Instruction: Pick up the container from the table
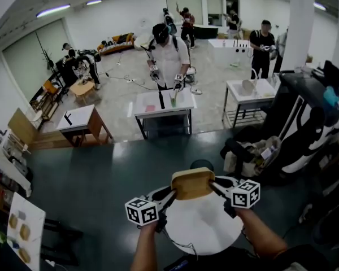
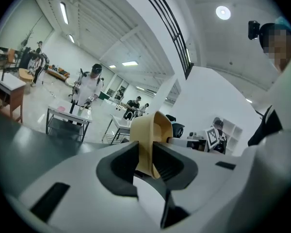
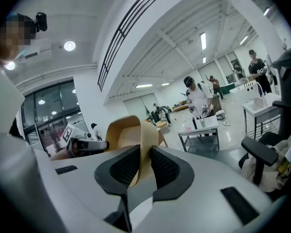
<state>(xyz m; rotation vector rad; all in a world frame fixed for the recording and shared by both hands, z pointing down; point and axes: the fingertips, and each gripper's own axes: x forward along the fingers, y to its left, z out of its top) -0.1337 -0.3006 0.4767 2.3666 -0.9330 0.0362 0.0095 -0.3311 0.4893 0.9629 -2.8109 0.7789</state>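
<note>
The container [image 1: 192,183], a tan tub with rounded corners, hangs in the air between the two tongs, clear of the round white desk [image 1: 206,230] that lies below them. The left tongs [image 1: 170,196] pinch its left wall: in the left gripper view the dark pads [image 2: 121,164] are squeezed onto the thin tan rim of the container [image 2: 153,130], which rises just ahead of the left tongs [image 2: 144,161]. The right tongs [image 1: 214,187] grip the opposite wall the same way (pads [image 3: 123,168] tight on the rim), and in the right gripper view the container [image 3: 128,132] curves off to the left of the right tongs [image 3: 144,166]. Behind each pair of tongs sits its marker cube [image 1: 142,211], then a bare forearm [image 1: 144,247]. Far ahead of the tongs a person [image 1: 169,52] stands at another desk [image 1: 164,103].
</note>
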